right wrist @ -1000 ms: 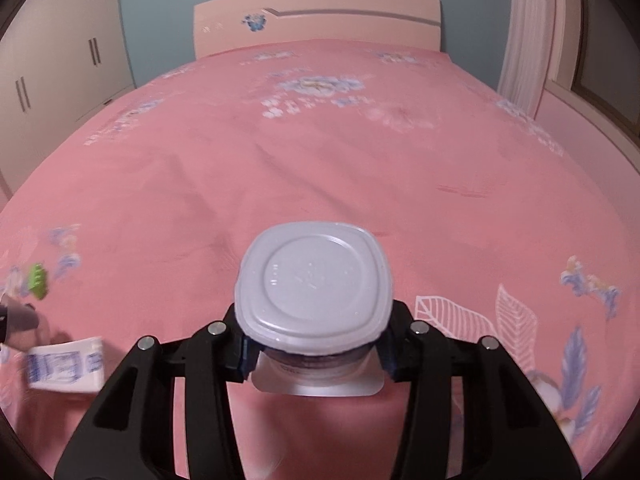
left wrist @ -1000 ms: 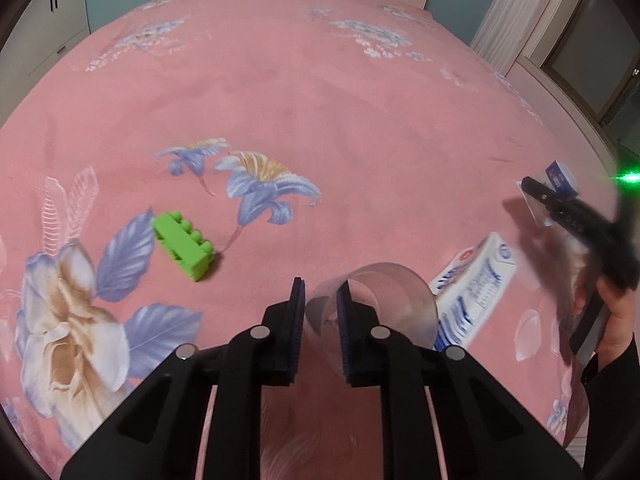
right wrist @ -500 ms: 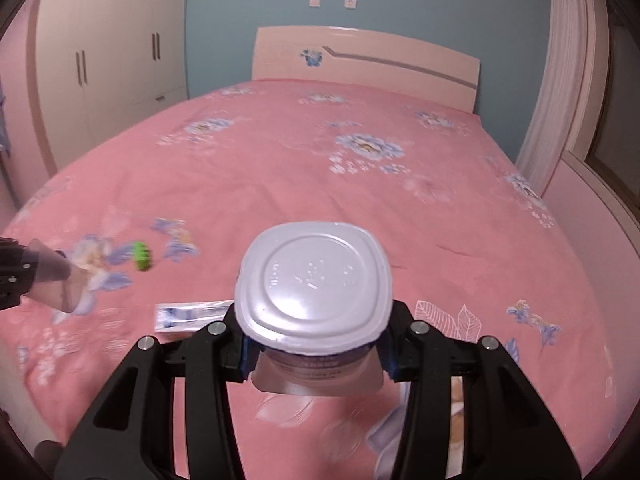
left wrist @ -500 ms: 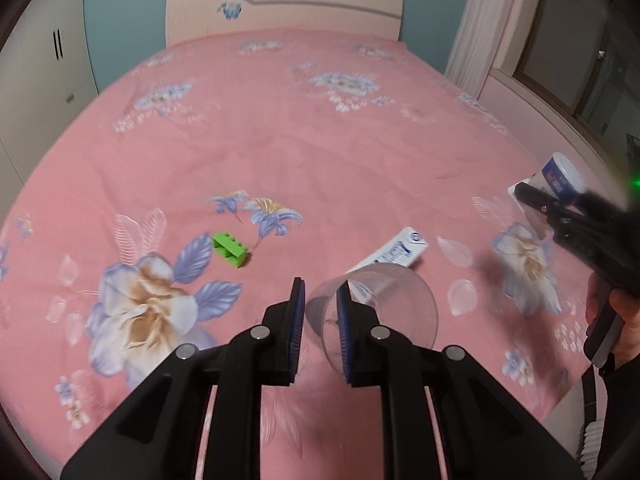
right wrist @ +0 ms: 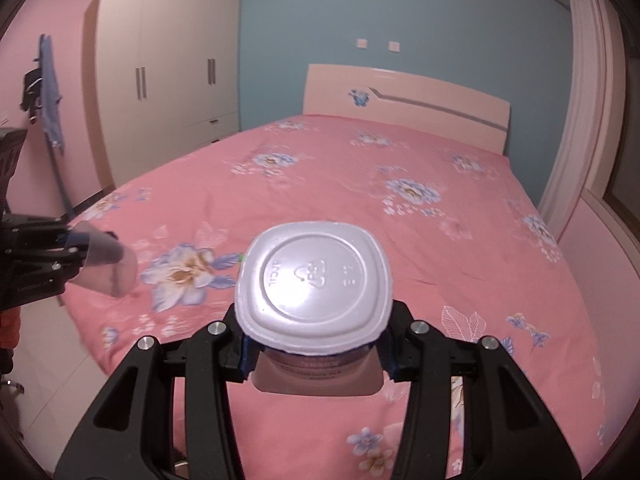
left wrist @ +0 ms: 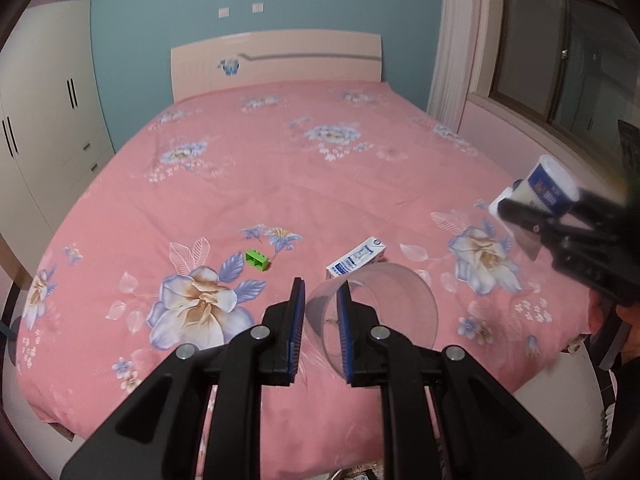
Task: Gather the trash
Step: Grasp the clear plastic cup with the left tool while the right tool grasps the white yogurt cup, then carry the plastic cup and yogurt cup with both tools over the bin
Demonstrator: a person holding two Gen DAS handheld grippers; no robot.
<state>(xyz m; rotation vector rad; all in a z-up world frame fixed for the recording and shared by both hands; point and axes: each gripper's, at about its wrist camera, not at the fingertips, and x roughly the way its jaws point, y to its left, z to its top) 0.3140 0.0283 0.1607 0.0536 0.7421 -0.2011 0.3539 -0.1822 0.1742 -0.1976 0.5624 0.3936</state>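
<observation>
My left gripper (left wrist: 320,300) is shut on the rim of a clear plastic cup (left wrist: 384,312), held above the near end of the bed. My right gripper (right wrist: 316,344) is shut on a white yogurt tub (right wrist: 314,284), its bottom facing the camera. The left wrist view shows the right gripper (left wrist: 536,216) and tub (left wrist: 548,186) at the right edge. In the right wrist view the left gripper (right wrist: 76,248) and cup (right wrist: 112,268) appear at the left edge. A small white and blue carton (left wrist: 358,258) and a green toy brick (left wrist: 257,260) lie on the pink floral bedspread (left wrist: 280,184).
The bed has a pale headboard (left wrist: 276,60) against a blue wall. White wardrobes (right wrist: 168,92) stand along the left side. A curtain (left wrist: 456,40) and window (left wrist: 568,52) are on the right. Light floor (right wrist: 44,400) shows beside the bed's near corner.
Both grippers have risen and drawn back from the bed, each keeping its hold. The carton and the green brick now look smaller and farther away, and more of the room shows.
</observation>
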